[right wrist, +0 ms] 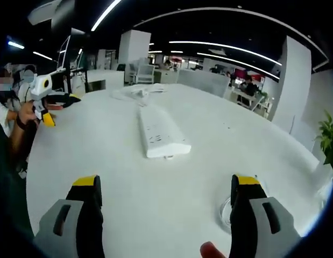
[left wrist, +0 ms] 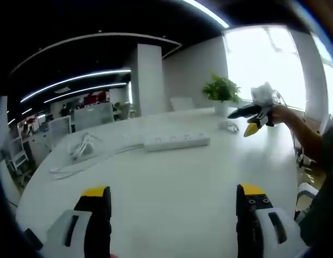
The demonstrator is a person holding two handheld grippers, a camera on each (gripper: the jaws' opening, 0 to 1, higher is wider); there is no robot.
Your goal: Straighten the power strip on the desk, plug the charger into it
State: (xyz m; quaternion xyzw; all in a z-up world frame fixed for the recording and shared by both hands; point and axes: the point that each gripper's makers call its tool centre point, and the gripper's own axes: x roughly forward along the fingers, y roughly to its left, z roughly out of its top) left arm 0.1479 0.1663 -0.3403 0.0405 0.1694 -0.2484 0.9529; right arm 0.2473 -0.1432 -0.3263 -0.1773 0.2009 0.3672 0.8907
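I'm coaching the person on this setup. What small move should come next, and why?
Probably bring the open right gripper forward to the near end of the power strip: the strip lies untouched on the desk, directly ahead between its jaws.

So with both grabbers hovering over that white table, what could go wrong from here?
The power strip lies loose on the smooth table, so a push from one open gripper may slide it rather than straighten it. Its cord trails to a coiled bundle and could drag it askew. The plant stands near the right gripper and could get bumped.
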